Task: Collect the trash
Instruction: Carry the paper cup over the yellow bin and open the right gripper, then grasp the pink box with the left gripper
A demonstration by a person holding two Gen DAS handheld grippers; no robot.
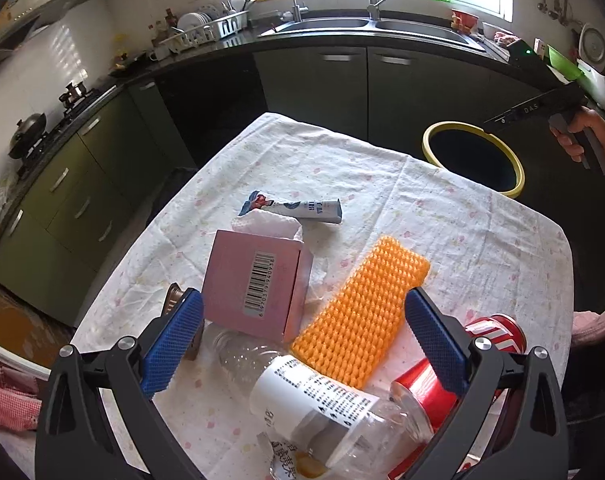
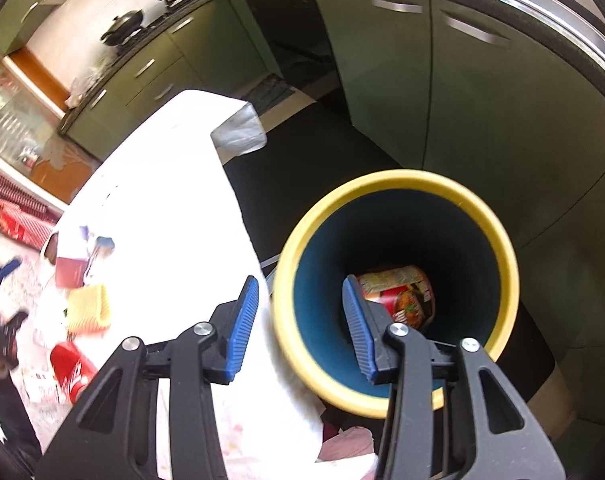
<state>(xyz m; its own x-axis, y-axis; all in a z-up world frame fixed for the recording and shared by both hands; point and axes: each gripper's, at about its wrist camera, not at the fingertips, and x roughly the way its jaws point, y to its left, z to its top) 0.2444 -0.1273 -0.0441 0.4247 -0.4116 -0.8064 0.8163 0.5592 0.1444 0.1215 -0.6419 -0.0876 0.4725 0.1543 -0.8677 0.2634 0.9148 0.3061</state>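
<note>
My left gripper [image 1: 302, 304] hangs open over a littered table, with nothing between its blue pads. Below it lie a pink box [image 1: 254, 280], an orange foam net [image 1: 362, 312], a clear plastic bottle [image 1: 314, 396] and a red can [image 1: 430, 388]. Farther back are a crumpled tissue [image 1: 266, 224] and a blue-white sachet [image 1: 298, 208]. My right gripper [image 2: 300, 284] is open and empty above the yellow-rimmed bin [image 2: 382, 178]. A red instant-noodle cup [image 2: 406, 292] lies at the bin's bottom.
The table wears a pale flowered cloth [image 1: 462, 240]; the bin [image 1: 430, 136] stands on the floor off its far right corner. Green cabinets [image 1: 314, 88] and a sink counter run behind. A hand [image 1: 582, 136] holds the right gripper over the bin.
</note>
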